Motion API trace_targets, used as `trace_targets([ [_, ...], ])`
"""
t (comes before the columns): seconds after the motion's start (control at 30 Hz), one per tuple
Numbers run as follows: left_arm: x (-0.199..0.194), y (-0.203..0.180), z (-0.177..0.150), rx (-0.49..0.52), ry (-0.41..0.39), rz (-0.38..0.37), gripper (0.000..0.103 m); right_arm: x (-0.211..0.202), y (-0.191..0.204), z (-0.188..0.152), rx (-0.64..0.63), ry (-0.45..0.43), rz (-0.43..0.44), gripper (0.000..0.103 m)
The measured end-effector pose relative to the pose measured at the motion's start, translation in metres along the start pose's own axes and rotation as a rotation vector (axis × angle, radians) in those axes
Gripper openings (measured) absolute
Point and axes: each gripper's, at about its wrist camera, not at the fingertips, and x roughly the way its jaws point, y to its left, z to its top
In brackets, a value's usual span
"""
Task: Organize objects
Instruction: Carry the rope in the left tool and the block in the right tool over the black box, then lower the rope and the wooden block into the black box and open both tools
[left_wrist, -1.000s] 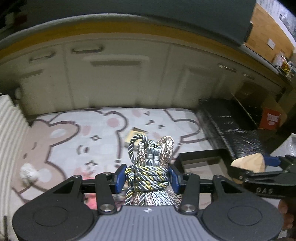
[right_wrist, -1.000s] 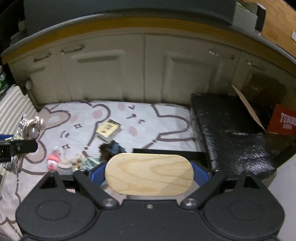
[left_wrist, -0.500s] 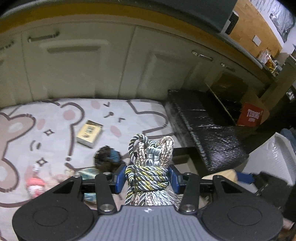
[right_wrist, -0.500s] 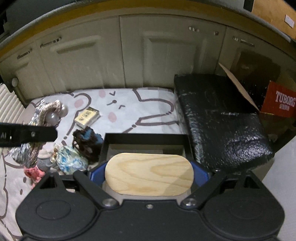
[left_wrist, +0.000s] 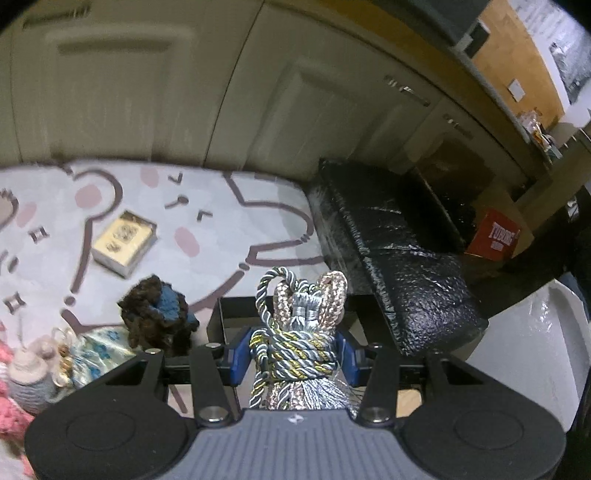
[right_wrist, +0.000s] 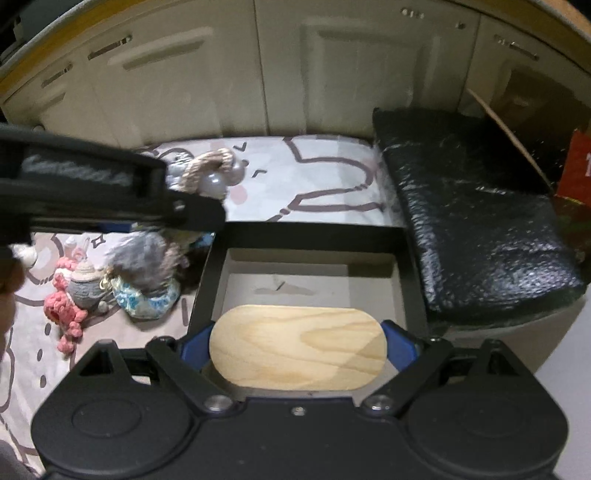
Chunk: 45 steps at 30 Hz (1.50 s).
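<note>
While clamped: twisted cord bundle (left_wrist: 295, 347) in left hand-held gripper (left_wrist: 293, 360), smooth oval wood slab (right_wrist: 297, 349) in right hand-held gripper (right_wrist: 297, 350).

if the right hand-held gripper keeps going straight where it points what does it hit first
Probably the black box: the right hand-held gripper, shut on the wooden oval piece, points down into its open, bare-looking interior. The floor or far wall would likely come first; depth is unclear.

Left gripper (right_wrist: 110, 199) hides the rope bundle (right_wrist: 207, 173), perhaps half
</note>
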Motion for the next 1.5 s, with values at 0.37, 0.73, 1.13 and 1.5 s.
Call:
trace_targets([
  [0.37,0.044,0.017,-0.001,-0.092,0.083,-0.026,0.049,0.025,0.009,0.000,0.009,0.068,0.023,0.094],
  [0.73,0.046,0.020,0.000,-0.124,0.089,0.012,0.070,0.039,0.007,-0.004,0.039,0.111,0.014,0.094],
  [1.13,0.037,0.020,-0.001,-0.067,0.107,0.096,0.070,0.042,0.010,-0.006,0.074,0.146,0.030,0.101],
  [1.5,0.026,0.017,-0.003,-0.035,0.116,0.115,0.070,0.029,0.004,-0.007,0.095,0.126,-0.003,0.101],
])
